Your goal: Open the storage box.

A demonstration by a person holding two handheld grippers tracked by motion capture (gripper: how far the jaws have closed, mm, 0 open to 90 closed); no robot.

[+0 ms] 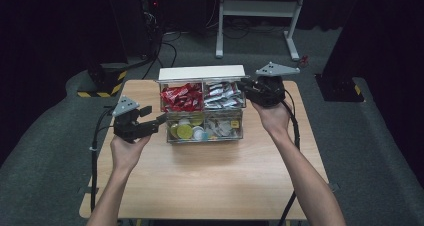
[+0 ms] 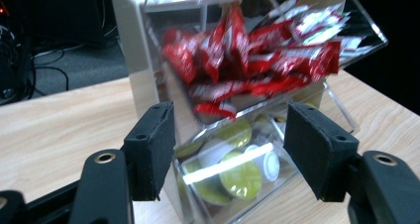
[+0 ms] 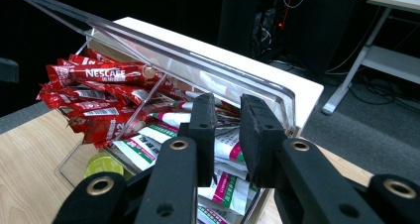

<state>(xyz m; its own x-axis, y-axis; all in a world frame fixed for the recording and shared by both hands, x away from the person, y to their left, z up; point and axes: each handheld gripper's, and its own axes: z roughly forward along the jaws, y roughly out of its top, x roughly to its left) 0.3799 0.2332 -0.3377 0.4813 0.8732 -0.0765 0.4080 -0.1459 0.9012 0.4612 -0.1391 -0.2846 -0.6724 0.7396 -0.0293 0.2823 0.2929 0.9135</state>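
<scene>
Clear acrylic forms the organiser standing at the far middle of the wooden table, with a white back panel and four compartments.

Left side: the left gripper is held just beside the organiser's lower left compartment, jaws spread wide apart and holding nothing. The left gripper view adds detail the high view lacks: between the two pads sit round capsules with yellow-green lids in the lower compartment, and red sachets are piled in the tilted upper compartment above them.

Centre: the high view shows all four compartments together: red sachets upper left, white sachets upper right, capsules lower left, mixed small items lower right.

Right side: the right gripper is at the organiser's upper right corner. In the right gripper view its jaws stand close together with a narrow gap; whether they pinch the clear front edge of the upper compartment cannot be determined. That view also makes the printing on the red sachets legible as "NESCAFE" and shows white sachets with green and pink markings below the jaws.
</scene>
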